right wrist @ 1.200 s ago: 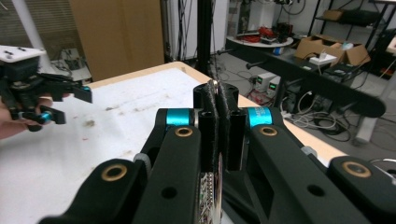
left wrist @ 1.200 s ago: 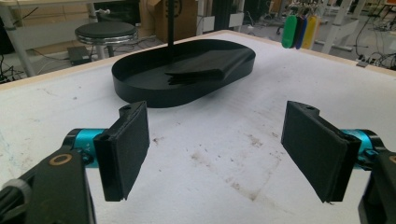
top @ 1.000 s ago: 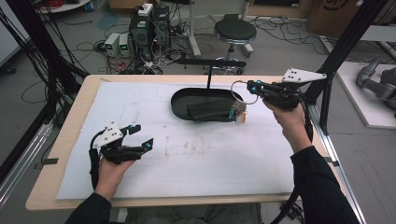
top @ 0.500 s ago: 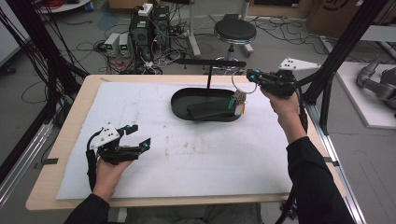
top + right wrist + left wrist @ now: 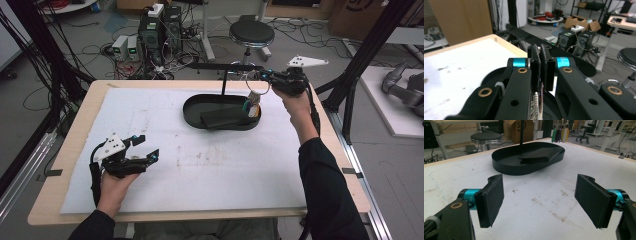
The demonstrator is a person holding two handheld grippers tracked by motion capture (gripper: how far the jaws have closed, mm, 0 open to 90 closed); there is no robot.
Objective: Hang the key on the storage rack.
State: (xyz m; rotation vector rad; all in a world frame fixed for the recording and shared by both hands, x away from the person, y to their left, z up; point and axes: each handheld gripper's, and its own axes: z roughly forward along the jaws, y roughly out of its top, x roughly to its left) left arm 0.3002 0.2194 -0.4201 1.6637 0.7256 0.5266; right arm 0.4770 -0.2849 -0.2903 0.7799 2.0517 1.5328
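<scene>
My right gripper point(image 5: 261, 76) is shut on a metal key ring point(image 5: 251, 84), held in the air by the right end of the stand's horizontal black arm point(image 5: 215, 65). Coloured tags point(image 5: 253, 106) hang from the ring over the right end of the black oval tray point(image 5: 196, 102). In the right gripper view the pads point(image 5: 541, 51) press together with the key ring point(image 5: 536, 103) between them, and the stand's arm point(image 5: 574, 63) runs just beyond. My left gripper point(image 5: 148, 147) rests at the table's front left, open and empty point(image 5: 540, 200).
A flat black object point(image 5: 222, 119) lies in the tray, and the stand's thin post point(image 5: 223, 82) rises from it. White paper point(image 5: 200, 175) covers the table. A stool point(image 5: 251, 34) and electronics with cables point(image 5: 160, 30) stand on the floor beyond the far edge.
My right gripper has carried the key ring away from me and a little left, up to the end of the stand's arm. The left gripper has stayed in place.
</scene>
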